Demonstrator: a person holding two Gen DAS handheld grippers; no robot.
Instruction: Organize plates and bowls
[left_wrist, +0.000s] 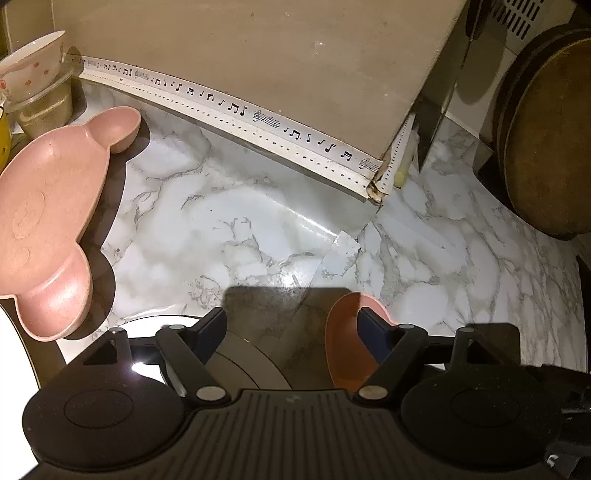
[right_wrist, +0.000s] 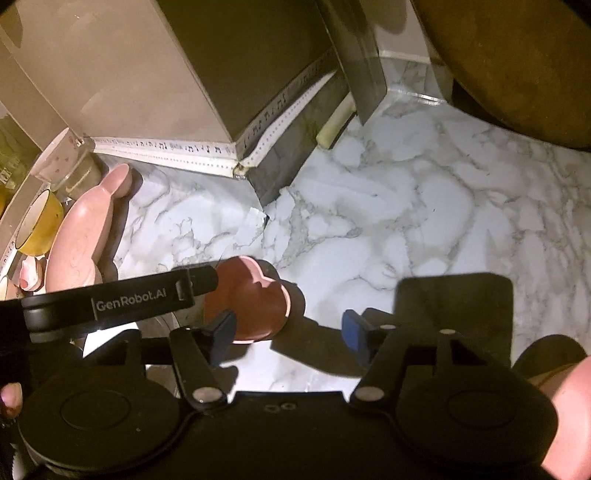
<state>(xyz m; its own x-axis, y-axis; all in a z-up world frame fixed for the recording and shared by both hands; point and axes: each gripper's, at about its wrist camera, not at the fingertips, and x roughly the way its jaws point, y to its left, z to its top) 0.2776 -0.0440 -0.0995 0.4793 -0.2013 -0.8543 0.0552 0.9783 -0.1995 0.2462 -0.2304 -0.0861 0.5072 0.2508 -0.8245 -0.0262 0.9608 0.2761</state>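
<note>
— What does the room look like?
— A marble-patterned counter (left_wrist: 258, 221) covered in glossy film, which has torn and lifted near the middle. Hard light glares off it and casts sharp shadows.
— And behind it?
— A plain beige wall (left_wrist: 277, 55) that juts out in a corner. A white strip printed with music notes (left_wrist: 236, 110) runs along its foot, frayed at the corner.

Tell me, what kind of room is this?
Probably a kitchen. There is a marble-look counter, a pink bear-shaped plate, stacked bowls in the corner, and a round wooden chopping board leaning at the side.
</note>
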